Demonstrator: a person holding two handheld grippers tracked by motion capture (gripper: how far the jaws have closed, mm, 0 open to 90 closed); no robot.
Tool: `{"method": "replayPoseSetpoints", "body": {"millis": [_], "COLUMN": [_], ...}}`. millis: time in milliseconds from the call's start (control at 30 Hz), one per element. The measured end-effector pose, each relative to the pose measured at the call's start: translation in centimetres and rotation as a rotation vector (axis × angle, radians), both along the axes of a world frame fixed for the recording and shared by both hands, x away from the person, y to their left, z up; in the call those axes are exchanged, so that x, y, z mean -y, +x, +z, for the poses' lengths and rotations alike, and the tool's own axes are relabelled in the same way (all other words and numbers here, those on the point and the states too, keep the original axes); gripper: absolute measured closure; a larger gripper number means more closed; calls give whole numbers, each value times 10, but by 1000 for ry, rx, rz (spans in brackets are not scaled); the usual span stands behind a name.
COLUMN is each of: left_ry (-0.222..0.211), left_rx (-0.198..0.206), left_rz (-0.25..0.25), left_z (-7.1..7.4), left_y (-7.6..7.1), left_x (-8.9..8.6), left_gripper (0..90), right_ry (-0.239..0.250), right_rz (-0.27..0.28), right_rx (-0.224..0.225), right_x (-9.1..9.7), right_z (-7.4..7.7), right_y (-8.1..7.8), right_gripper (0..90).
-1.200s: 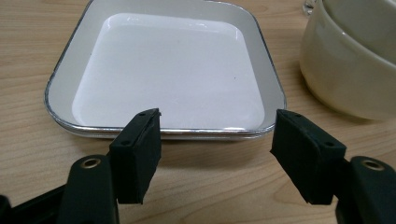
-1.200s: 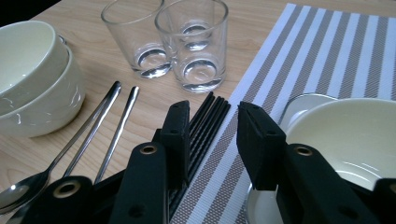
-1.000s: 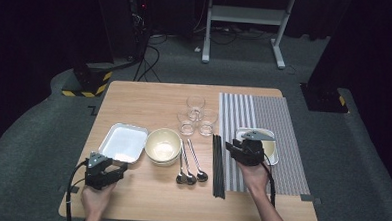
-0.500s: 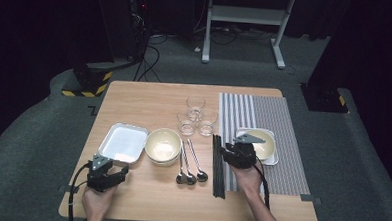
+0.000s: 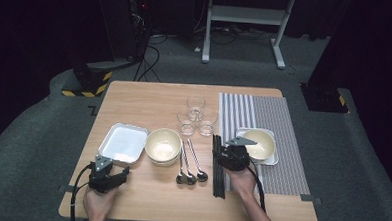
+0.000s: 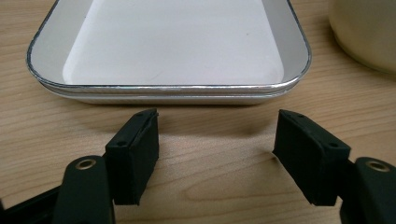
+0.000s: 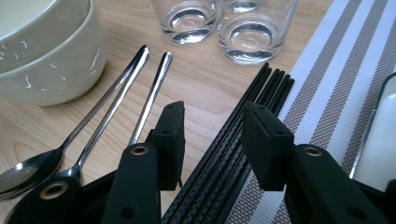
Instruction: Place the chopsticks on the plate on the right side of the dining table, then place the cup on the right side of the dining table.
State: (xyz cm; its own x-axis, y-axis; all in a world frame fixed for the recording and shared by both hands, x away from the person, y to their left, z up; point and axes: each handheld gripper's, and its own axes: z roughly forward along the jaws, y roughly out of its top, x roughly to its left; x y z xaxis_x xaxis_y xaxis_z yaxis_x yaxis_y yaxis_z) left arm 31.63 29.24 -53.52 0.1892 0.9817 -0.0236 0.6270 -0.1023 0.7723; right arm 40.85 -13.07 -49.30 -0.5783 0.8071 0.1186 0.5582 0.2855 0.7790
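The right gripper (image 7: 212, 140) hangs over the chopsticks (image 7: 243, 121), fingers just opening, nothing gripped. The left gripper (image 6: 215, 158) sits open before the tray (image 6: 177, 91).

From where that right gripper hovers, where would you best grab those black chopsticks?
Probably mid-length, coming straight down from above. The chopsticks lie flat in a tight bundle along the edge of the striped mat, so the right gripper, jaws open astride them, can pinch across the thin sticks from either side.
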Motion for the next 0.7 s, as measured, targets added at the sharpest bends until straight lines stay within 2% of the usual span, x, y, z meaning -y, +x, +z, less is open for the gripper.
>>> {"method": "replayPoseSetpoints", "body": {"millis": [100,400,700], "left_ry": [32,32,31], "left_rx": [0,-5,-6], "left_rz": [3,-2,-3], "left_z": [0,-1,-1], "left_y": [0,1,1], "left_x": [3,4,4], "left_gripper": [308,271,263], "right_ry": [-2,-26,-40], "right_rz": [6,14,44], "right_rx": [-11,-34,-45], "right_x": [-4,-10,-21], "right_z": [-4,-13,-17], "right_y": [0,0,-2], "right_gripper": [576,552,638]}}
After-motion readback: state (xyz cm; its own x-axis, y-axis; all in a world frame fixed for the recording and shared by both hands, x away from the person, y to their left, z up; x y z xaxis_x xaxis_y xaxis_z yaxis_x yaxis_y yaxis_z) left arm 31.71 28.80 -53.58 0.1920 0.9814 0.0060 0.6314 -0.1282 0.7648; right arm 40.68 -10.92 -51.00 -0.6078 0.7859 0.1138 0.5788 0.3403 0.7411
